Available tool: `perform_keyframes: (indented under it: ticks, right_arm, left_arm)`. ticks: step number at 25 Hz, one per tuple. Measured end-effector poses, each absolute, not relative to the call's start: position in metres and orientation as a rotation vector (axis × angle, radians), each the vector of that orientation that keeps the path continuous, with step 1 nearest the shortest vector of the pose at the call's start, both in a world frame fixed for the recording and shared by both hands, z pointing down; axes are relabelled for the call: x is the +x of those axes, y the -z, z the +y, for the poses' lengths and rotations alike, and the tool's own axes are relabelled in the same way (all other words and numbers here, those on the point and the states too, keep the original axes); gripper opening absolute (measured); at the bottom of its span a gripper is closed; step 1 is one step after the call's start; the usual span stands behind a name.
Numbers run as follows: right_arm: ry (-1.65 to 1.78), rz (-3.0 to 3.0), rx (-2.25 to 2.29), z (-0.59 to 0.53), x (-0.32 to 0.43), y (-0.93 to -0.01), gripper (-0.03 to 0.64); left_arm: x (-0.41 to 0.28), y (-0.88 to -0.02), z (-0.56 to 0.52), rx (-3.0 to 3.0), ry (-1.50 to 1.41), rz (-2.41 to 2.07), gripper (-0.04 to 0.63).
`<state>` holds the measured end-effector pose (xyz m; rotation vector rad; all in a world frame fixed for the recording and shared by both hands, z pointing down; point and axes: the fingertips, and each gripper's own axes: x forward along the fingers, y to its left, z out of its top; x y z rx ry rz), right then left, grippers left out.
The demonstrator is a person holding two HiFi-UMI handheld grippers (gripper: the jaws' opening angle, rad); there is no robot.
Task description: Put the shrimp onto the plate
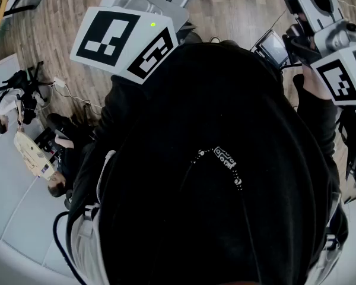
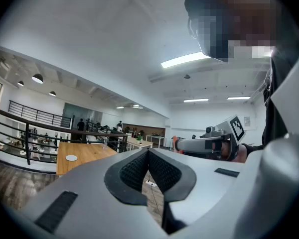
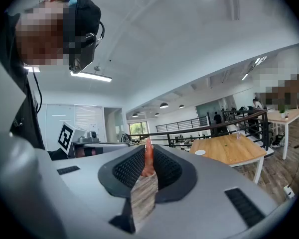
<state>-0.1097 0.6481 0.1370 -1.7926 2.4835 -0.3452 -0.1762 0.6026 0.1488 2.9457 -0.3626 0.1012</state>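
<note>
The right gripper [image 3: 147, 151] held the shrimp [image 3: 148, 158] pinched upright between its jaws, the orange-pink piece showing between the dark pads, with both tools pointed up toward the ceiling of an open-plan hall. The left gripper [image 2: 148, 156] had its jaws pressed together on nothing. No plate appeared in any view. The head view was filled by the person's black top [image 1: 213, 159] above a wooden floor [image 1: 237, 5]. The carrying step seemed to be in hand, with the shrimp grasped but not yet delivered. The next move would call for lowering the right gripper, finding the plate, and parting the jaws just above it.
</note>
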Motion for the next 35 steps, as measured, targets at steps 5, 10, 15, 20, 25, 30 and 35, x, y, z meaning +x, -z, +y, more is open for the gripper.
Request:
perform_keyframes:
  ticks: [5, 10, 15, 20, 25, 30, 35]
  right_arm:
    - [0.282, 2.475, -1.841, 0.640, -0.105, -0.131, 0.064]
    - [0.322, 2.466, -1.804, 0.653, -0.089, -0.132, 0.066]
    - [0.281, 2.433, -1.796, 0.653, -0.093, -0.122, 0.065]
    - [0.282, 2.427, -1.776, 0.662, -0.091, -0.118, 0.064]
    - [0.305, 2.374, -1.794, 0.674, -0.082, -0.121, 0.064]
    - [0.315, 2.321, -1.819, 0.664, -0.048, -0.118, 0.065]
    - [0.373, 2.296, -1.883, 0.638, -0.031, -0.138, 0.066]
  left_arm:
    - [-0.183, -0.148, 0.591, 3.059, -0.171, -0.438, 0.006]
    - [-0.179, -0.145, 0.598, 3.027, -0.161, -0.396, 0.005]
    - [-0.173, -0.138, 0.602, 3.036, -0.139, -0.361, 0.005]
    - [-0.170, -0.137, 0.610, 3.037, -0.148, -0.317, 0.006]
    - [-0.159, -0.117, 0.601, 3.088, 0.029, -0.338, 0.006]
    - [-0.115, -0.126, 0.585, 2.940, 0.080, -0.186, 0.006]
    - [-0.090, -0.149, 0.590, 3.221, -0.115, -0.097, 0.006]
